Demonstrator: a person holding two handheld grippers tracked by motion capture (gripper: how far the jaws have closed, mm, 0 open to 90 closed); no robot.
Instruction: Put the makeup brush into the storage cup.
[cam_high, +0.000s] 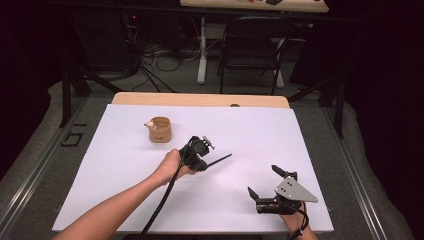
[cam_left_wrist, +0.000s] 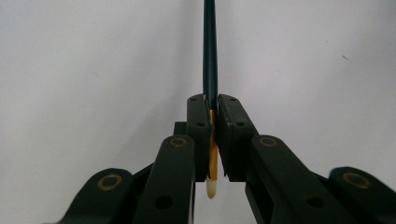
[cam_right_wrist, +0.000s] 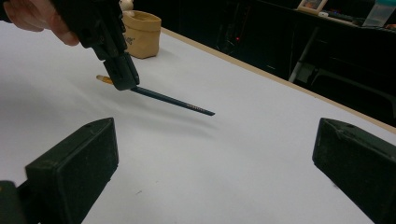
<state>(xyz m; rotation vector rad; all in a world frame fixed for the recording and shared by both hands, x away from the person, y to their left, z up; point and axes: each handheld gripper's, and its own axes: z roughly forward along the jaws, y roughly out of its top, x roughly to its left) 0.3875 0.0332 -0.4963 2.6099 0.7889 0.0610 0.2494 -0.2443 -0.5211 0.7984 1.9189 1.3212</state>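
Left gripper (cam_high: 202, 161) clamped on pencil (cam_high: 218, 161); right gripper (cam_high: 265, 182) spread wide, white table (cam_high: 260, 135), dark room

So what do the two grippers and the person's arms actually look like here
Both are black. The left gripper has a thick black cable trailing back along the forearm. Its linkage arms carry brass-coloured pivot pins, and its pads are flat and rectangular. The right gripper has blocky black pads and a grey three-cornered plate with small holes on top. Both forearms are bare, no sleeves.

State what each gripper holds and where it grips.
The left gripper clamps a dark blue pencil near its gold-banded eraser end, lifted off the white table. The right gripper stands open, holding nothing.
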